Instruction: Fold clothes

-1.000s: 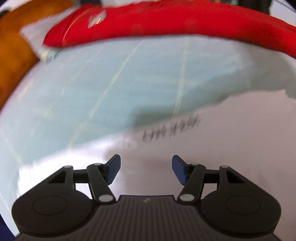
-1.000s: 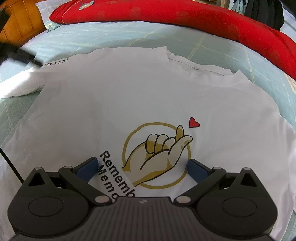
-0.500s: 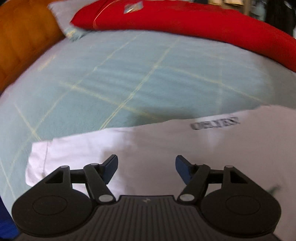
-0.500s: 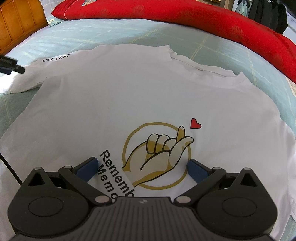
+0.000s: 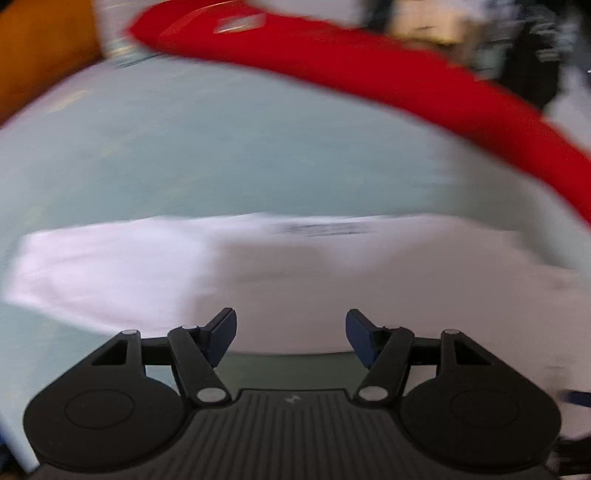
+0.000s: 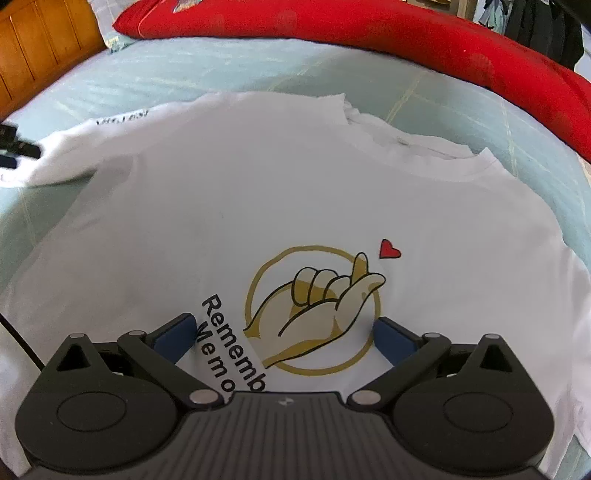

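A white T-shirt (image 6: 258,184) lies flat, front up, on the bed, with a gold hand print and a red heart (image 6: 389,251). My right gripper (image 6: 284,325) stands open just above the print, its blue pads wide apart and nothing between them. In the blurred left wrist view the shirt's left sleeve (image 5: 221,273) stretches across the sheet. My left gripper (image 5: 290,321) hovers over the sleeve's near edge. Its jaws are closing a little and hold nothing. At the left edge of the right wrist view, a black part of the other hand's tool (image 6: 18,147) shows beside the sleeve.
A light blue checked sheet (image 6: 221,70) covers the bed. A long red quilt (image 6: 406,40) runs along the far side, and a wooden headboard (image 6: 33,44) stands at the far left. Dark clothes (image 6: 543,26) hang at the far right.
The left gripper has drawn back and up from the sleeve: the sleeve's near edge and the sheet below it now show between its jaws. The right gripper has stayed put.
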A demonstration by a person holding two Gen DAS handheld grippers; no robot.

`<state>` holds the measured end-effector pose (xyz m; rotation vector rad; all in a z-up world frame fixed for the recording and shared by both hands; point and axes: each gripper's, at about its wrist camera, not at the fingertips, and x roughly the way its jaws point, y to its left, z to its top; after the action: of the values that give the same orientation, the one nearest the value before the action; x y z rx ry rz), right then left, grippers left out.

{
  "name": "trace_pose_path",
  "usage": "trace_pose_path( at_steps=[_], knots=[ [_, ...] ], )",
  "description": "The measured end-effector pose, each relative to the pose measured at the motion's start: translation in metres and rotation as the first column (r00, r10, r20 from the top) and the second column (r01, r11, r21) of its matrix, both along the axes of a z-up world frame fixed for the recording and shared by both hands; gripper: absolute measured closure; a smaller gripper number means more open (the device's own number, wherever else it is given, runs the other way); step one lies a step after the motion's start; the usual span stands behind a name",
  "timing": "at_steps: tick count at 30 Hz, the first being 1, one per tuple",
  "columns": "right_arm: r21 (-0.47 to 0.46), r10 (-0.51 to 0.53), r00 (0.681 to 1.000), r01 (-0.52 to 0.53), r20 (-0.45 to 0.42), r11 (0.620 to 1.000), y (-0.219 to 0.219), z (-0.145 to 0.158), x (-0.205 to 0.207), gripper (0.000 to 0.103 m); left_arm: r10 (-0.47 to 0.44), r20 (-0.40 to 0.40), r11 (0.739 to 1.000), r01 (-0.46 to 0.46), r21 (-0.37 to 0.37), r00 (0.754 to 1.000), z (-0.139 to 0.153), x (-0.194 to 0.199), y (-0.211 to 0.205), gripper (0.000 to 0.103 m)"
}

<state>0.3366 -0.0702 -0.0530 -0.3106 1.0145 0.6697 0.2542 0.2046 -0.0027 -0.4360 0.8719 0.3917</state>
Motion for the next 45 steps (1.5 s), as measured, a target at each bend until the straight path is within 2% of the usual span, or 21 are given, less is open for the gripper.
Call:
trace_pose_path(
  at_steps=[2,3,6,8,11,13,15,18,20,23,27,29,32,36,39,45],
  knots=[
    [0.005,-0.014,1.0,0.014,0.0,1.0,-0.006,0.005,0.0,0.0,-0.104,0.093,0.991,0.111,-0.078,0.99,0.001,0.019,-0.028,0.035],
    [0.009,-0.019,1.0,0.019,0.003,1.0,-0.01,0.007,-0.001,0.0,-0.158,0.109,0.98,0.169,-0.106,0.981,-0.005,0.031,-0.042,0.035],
    [0.02,-0.036,0.999,0.036,0.018,0.999,-0.024,0.011,-0.005,0.0,-0.282,0.068,0.953,0.288,-0.098,0.957,-0.035,0.058,-0.071,0.036],
    [0.015,-0.058,0.998,0.058,0.034,0.998,-0.035,0.013,-0.008,0.0,-0.306,0.031,0.946,0.308,-0.097,0.951,-0.054,0.06,-0.075,0.036],
    [-0.019,-0.116,0.992,0.117,0.046,0.993,-0.054,0.009,-0.013,0.0,-0.283,0.024,0.953,0.284,-0.101,0.959,-0.065,0.03,-0.067,0.036],
    [-0.06,-0.177,0.983,0.179,0.039,0.982,-0.068,0.003,-0.018,0.0,-0.294,-0.013,0.951,0.291,-0.102,0.956,-0.06,0.014,-0.062,0.036],
    [-0.088,-0.248,0.968,0.25,0.033,0.964,-0.08,0.001,-0.027,0.0,-0.33,-0.043,0.939,0.324,-0.116,0.943,-0.05,0.005,-0.059,0.036],
    [-0.119,-0.335,0.941,0.339,0.055,0.933,-0.088,0.011,-0.041,0.0,-0.425,-0.007,0.901,0.423,-0.094,0.905,-0.034,-0.004,-0.056,0.037],
    [-0.117,-0.353,0.933,0.359,0.075,0.926,-0.085,0.021,-0.05,0.0,-0.493,0.021,0.867,0.493,-0.073,0.87,-0.031,-0.007,-0.063,0.035],
    [-0.117,-0.339,0.935,0.35,0.102,0.929,-0.071,0.026,-0.057,0.0,-0.582,0.0,0.813,0.582,-0.019,0.813,-0.041,-0.013,-0.074,0.035],
    [-0.149,-0.307,0.95,0.311,0.047,0.939,-0.056,0.001,-0.058,0.0,-0.651,-0.045,0.755,0.653,0.065,0.758,-0.059,-0.028,-0.083,0.034],
    [-0.126,-0.326,0.945,0.327,0.028,0.936,-0.059,-0.006,-0.056,0.0,-0.673,-0.061,0.731,0.675,0.101,0.738,-0.065,-0.035,-0.089,0.028],
    [-0.058,-0.328,0.945,0.328,0.016,0.943,-0.07,-0.01,-0.056,0.0,-0.672,-0.06,0.73,0.674,0.115,0.738,-0.068,-0.038,-0.095,0.022],
    [-0.012,-0.302,0.952,0.303,0.049,0.953,-0.078,-0.013,-0.063,0.0,-0.657,-0.06,0.741,0.658,0.129,0.752,-0.071,-0.038,-0.1,0.021],
    [-0.004,-0.305,0.95,0.306,0.065,0.952,-0.078,-0.013,-0.066,0.0,-0.65,-0.069,0.744,0.653,0.143,0.757,-0.072,-0.036,-0.104,0.02],
    [-0.011,-0.309,0.949,0.31,0.059,0.951,-0.075,-0.012,-0.065,0.0,-0.638,-0.104,0.753,0.647,0.123,0.763,-0.07,-0.029,-0.105,0.02]
  ],
)
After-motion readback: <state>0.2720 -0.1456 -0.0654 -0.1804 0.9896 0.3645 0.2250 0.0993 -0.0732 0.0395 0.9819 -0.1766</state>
